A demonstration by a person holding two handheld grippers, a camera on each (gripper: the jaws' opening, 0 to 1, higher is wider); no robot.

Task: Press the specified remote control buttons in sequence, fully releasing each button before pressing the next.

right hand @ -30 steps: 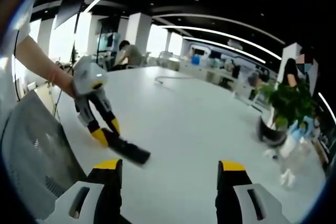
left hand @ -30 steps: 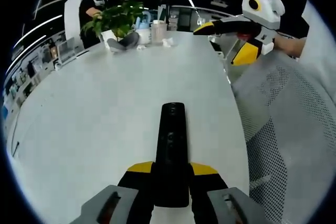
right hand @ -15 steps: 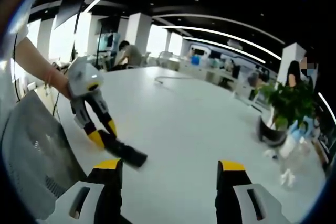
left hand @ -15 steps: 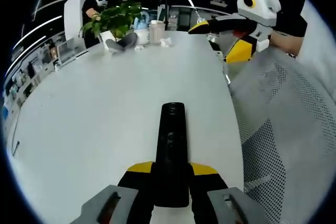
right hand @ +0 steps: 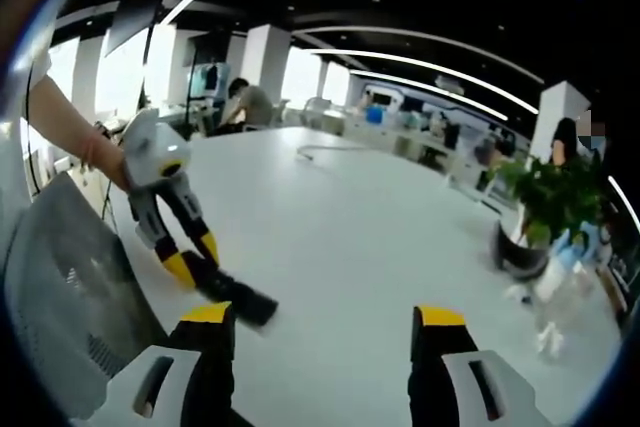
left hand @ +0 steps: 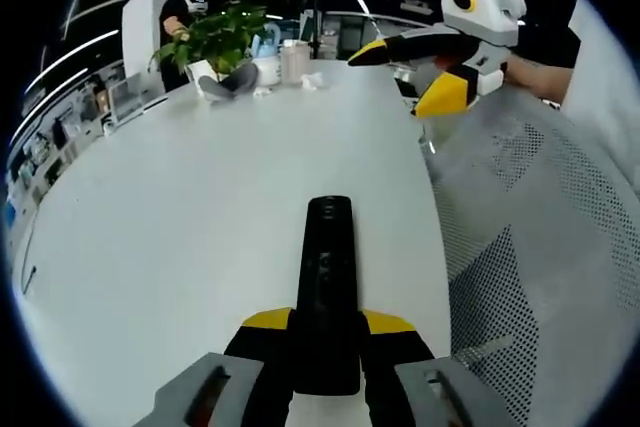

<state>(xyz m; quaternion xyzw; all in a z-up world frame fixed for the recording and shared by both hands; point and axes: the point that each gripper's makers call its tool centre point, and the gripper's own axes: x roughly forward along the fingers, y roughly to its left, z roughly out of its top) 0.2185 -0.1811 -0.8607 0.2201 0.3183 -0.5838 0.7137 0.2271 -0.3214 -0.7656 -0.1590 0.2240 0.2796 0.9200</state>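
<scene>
A long black remote control lies flat along the white table, its near end clamped between the yellow-tipped jaws of my left gripper. The right gripper view takes in that left gripper from the side, gripping the remote control near the table's edge. My right gripper hangs open above the table with nothing between its jaws. From the left gripper view it appears at the upper right as the right gripper, held in a hand, well beyond the remote.
A grey mesh chair back stands off the table's right edge. At the far end sit a potted plant, cups and crumpled tissues. A cable lies far across the table. People sit and stand in the background.
In the left gripper view the right gripper has drifted left and slightly up. The remote stays clamped in my left gripper, which has shifted a little left in the right gripper view.
</scene>
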